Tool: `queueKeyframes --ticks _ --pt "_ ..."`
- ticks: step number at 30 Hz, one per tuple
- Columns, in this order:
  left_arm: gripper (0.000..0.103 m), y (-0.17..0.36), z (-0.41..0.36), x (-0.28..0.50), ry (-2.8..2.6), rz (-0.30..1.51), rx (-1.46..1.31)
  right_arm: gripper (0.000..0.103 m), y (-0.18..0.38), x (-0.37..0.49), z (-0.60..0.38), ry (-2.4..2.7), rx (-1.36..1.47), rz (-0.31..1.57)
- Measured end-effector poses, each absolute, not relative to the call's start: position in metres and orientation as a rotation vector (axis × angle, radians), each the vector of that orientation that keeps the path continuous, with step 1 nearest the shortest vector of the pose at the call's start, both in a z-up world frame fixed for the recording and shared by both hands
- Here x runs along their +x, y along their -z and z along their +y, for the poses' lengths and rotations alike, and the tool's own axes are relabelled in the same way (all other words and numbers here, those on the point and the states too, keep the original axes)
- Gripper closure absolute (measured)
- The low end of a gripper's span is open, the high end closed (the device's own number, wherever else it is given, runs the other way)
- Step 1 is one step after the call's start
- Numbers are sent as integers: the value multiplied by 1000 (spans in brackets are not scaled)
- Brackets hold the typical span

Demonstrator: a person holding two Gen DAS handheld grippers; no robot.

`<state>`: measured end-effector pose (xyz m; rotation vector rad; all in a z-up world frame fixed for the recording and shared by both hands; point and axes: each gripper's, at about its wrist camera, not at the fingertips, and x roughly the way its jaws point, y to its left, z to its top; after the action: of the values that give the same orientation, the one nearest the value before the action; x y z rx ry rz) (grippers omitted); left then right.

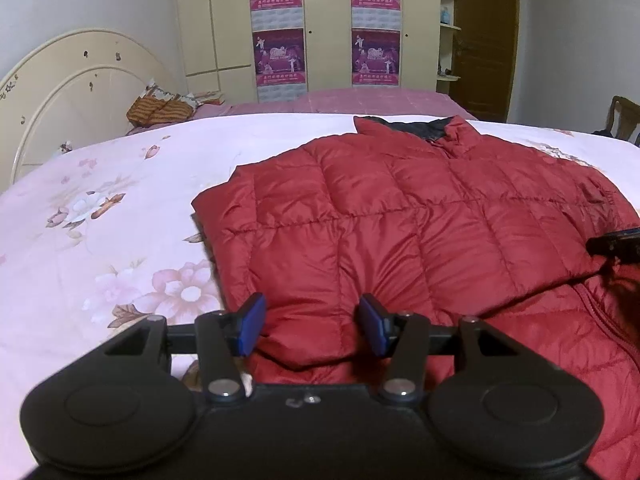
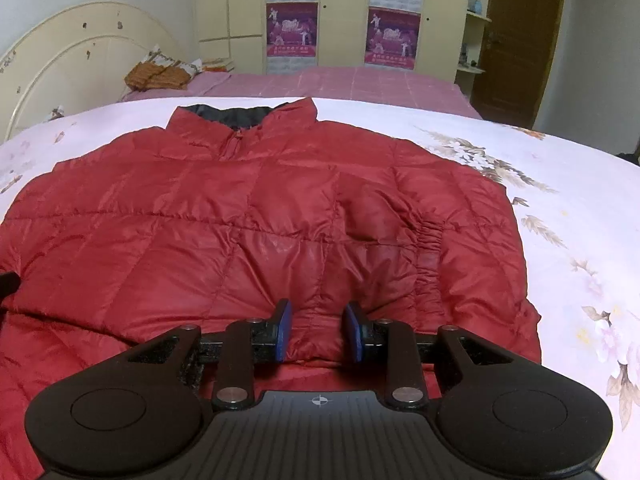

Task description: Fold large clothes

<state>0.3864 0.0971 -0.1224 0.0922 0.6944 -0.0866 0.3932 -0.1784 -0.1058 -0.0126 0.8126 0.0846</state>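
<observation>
bed: i see a pale floral quilt (image 1: 100, 208) filling the lower half of both views, a pink checked sheet (image 2: 360, 84) behind it.
room: cream headboard (image 1: 68, 92) upper left, wardrobe (image 1: 324, 20) with purple posters top centre, brown door (image 2: 516, 40) upper right.
jacket: red quilted jacket (image 2: 248, 216) lies flat mid-frame, collar toward the wardrobe.
left gripper (image 1: 312, 326): angled down at the hem, pads half apart with a puff of jacket between; i cannot tell if it pinches.
right gripper (image 2: 318, 332): angled down, narrow, clamped on a fold of hem.
</observation>
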Motion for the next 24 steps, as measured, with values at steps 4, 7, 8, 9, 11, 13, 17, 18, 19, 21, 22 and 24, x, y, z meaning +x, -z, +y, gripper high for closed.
queueKeyframes --ticks 4,7,8,9,11,13,17,18,19,21,22,24 --pt "49 121 96 386 79 701 89 75 106 395 -177 -92 -40 828" --pt "20 117 96 384 42 706 106 73 102 397 -178 -103 -30 846" --pt "11 114 97 382 28 700 106 65 99 396 -179 -109 -24 845" --pt "10 111 98 378 28 689 99 26 95 393 -179 -118 -20 830" --pt "10 106 100 369 26 685 89 5 84 379 -182 -162 -14 766" --pt "10 102 100 358 24 678 94 5 76 366 -186 -166 -26 752" --pt "17 98 105 326 24 692 95 9 63 336 -216 -146 22 718" --pt "19 98 107 318 22 699 94 19 61 327 -227 -139 42 722" --pt "20 98 109 308 21 706 93 29 60 318 -240 -132 70 731" --pt "25 100 114 289 17 729 95 38 60 301 -266 -114 133 748" --pt "25 101 116 280 11 741 98 39 59 290 -278 -102 153 754" --pt "28 102 121 262 2 761 85 39 61 267 -303 -87 187 767"
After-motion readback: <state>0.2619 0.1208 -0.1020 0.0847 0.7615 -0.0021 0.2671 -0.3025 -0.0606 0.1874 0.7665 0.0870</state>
